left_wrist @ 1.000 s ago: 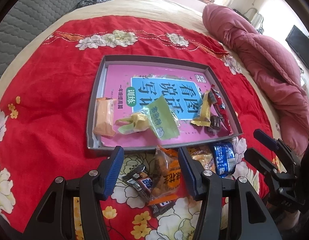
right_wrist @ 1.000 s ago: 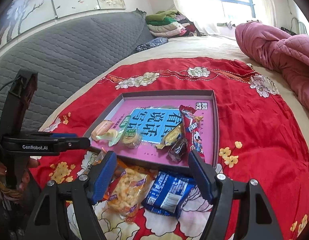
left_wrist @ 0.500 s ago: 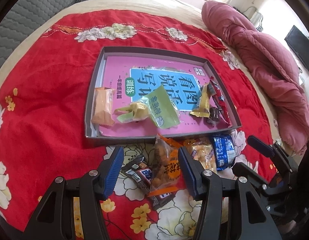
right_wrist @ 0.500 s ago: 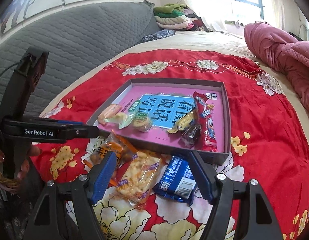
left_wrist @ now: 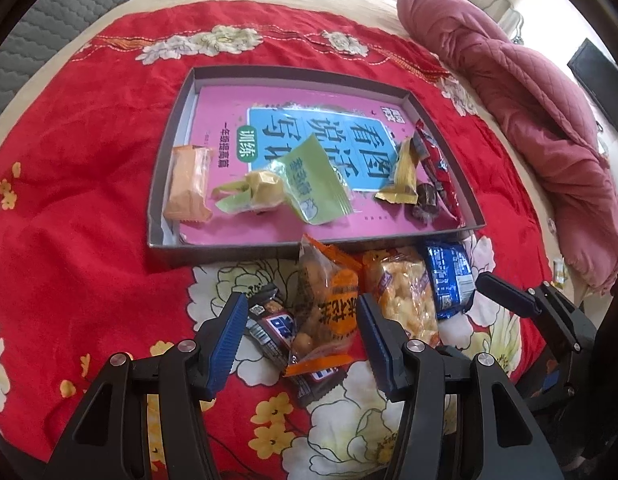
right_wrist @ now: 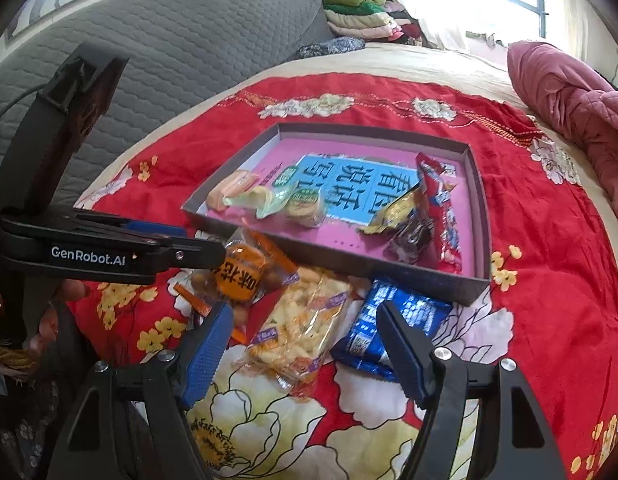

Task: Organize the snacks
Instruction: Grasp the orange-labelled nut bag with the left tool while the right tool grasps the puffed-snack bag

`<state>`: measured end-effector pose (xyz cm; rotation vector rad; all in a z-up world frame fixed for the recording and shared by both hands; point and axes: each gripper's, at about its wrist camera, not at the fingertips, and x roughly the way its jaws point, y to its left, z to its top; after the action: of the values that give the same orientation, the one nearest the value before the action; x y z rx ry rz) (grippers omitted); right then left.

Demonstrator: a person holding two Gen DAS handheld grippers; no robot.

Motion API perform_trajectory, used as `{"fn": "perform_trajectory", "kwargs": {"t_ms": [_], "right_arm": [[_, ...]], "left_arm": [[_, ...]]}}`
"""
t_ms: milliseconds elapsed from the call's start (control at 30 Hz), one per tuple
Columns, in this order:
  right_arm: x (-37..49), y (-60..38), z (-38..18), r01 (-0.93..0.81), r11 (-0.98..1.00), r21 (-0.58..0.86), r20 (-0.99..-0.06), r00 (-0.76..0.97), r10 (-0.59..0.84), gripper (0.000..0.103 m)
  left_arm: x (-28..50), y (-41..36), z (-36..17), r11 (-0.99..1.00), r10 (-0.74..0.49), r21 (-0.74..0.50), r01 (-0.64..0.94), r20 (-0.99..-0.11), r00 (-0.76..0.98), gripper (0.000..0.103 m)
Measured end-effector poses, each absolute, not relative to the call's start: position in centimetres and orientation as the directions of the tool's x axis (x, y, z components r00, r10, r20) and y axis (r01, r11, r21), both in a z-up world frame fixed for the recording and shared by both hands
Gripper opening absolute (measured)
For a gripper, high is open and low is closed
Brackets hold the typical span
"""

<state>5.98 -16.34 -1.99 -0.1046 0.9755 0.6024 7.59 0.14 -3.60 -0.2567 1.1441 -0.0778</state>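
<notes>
Both the left gripper [left_wrist: 301, 344] and the right gripper [right_wrist: 305, 354] are spread, holding nothing. Two overlapping packets [left_wrist: 329, 312] could be pinched together near the box [left_wrist: 229, 254].

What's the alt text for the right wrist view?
Open right gripper hovers over a clear puffed-snack packet and a blue packet on a red floral blanket, just short of a shallow tray already holding several snacks. Left gripper reaches in beside an orange packet.

Far half of the tray [left_wrist: 293, 76] is clear for my approach. Its near wall [right_wrist: 349, 266] blocks a low entry; four packets [right_wrist: 297, 332] crowd the blanket [left_wrist: 81, 208] before it.
</notes>
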Motion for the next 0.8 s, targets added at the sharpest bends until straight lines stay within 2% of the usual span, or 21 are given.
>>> {"fn": "perform_trajectory", "kwargs": {"t_ms": [800], "right_arm": [[5.7, -14.4, -4.4, -0.550, 0.811, 0.199, -0.843, 0.325, 0.427, 0.073]], "left_arm": [[7.9, -0.2, -5.0, 0.964, -0.219, -0.258, -0.055, -0.899, 0.378, 0.058]]}}
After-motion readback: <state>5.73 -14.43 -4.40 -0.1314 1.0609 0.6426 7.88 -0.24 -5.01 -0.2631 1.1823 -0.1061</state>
